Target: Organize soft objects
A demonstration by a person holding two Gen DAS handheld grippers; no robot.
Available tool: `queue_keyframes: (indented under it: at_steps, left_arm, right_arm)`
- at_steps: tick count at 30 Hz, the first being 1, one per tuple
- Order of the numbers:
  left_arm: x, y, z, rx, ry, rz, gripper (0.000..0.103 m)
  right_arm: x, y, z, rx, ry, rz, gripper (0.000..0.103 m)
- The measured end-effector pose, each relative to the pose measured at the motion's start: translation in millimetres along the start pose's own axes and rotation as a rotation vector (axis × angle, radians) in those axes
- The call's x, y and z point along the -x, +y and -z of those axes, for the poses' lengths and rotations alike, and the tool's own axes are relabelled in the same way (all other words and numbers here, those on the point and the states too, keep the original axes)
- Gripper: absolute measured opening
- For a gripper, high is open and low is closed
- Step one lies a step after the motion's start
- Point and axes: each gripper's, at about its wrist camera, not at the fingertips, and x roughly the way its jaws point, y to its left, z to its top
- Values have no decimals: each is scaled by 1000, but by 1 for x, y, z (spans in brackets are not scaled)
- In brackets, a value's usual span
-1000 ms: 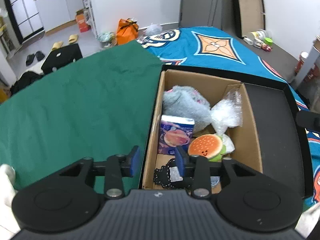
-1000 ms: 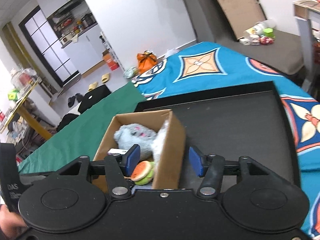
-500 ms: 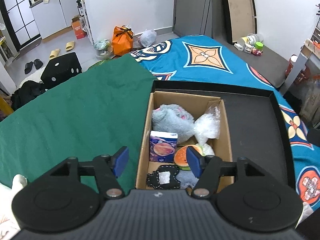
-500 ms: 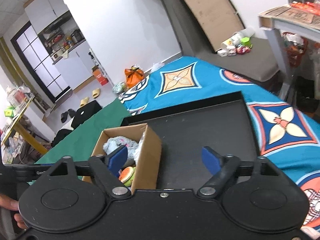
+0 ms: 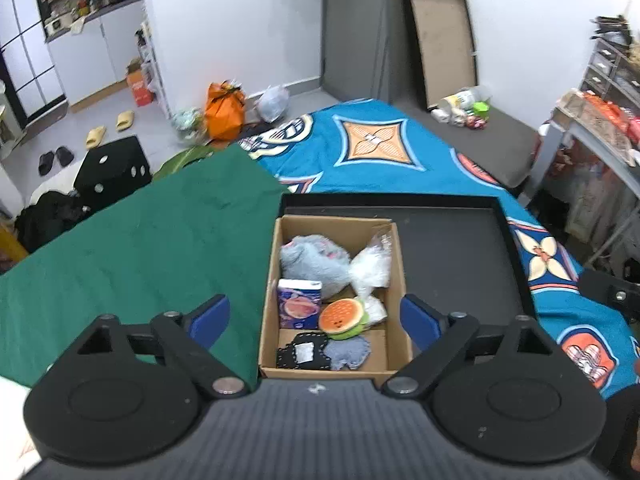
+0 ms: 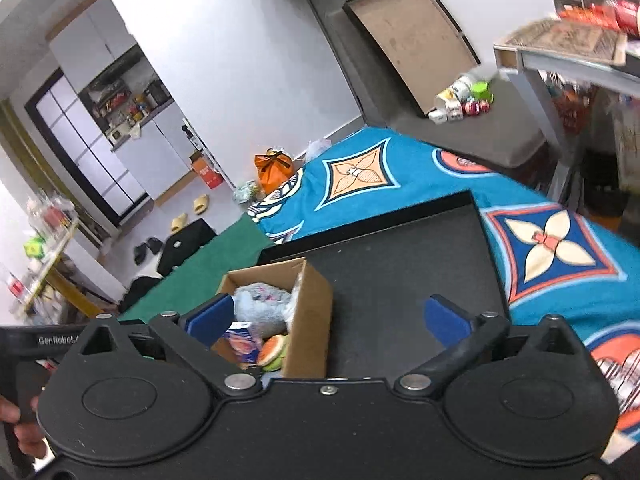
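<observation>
A: What does the left wrist view show that the right one does not?

B: It looks straight down into the cardboard box [image 5: 335,296], so all the floor of it is visible. At 12 o'clock in the box lies one grey plush toy [image 5: 314,262], at 1 o'clock one clear plastic bag [image 5: 372,268]. In the middle stand one tissue pack [image 5: 299,309] and one burger plush [image 5: 343,317], just beside each other. At 6 o'clock are one black piece with white stitches [image 5: 302,354] and one grey-blue cloth [image 5: 349,352], touching.

A: And the right wrist view?

B: There the box [image 6: 310,320] is seen from its side, at 9 o'clock of the black tray [image 6: 400,280]. Only the grey plush, the tissue pack and the burger show over the wall. It shows also a part of a hand [image 6: 16,428] at the far left edge, and more of the blue patterned cover [image 6: 560,248].

A: How many soft things in total?

B: Six in the box, one box, one tray. The box stands in the tray's left end, next to the green cloth [image 5: 140,248].

A: The tools?

B: The left gripper [image 5: 316,318] is spreading its jaws wide above the box; nothing is between the pads. The right gripper [image 6: 332,318] is also opening, over the tray and the box wall, and holds nothing.
</observation>
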Motion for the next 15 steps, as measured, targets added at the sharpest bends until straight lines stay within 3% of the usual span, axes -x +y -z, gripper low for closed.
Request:
queue_keyframes:
  at_steps: [7, 15]
  left_arm:
    - [33, -10, 2, 8, -29, 62, 102]
    - [69, -21, 10, 19, -59, 93, 103]
  right_arm:
    - [22, 4, 4, 12, -20, 27, 103]
    - [52, 9, 3, 34, -36, 35, 103]
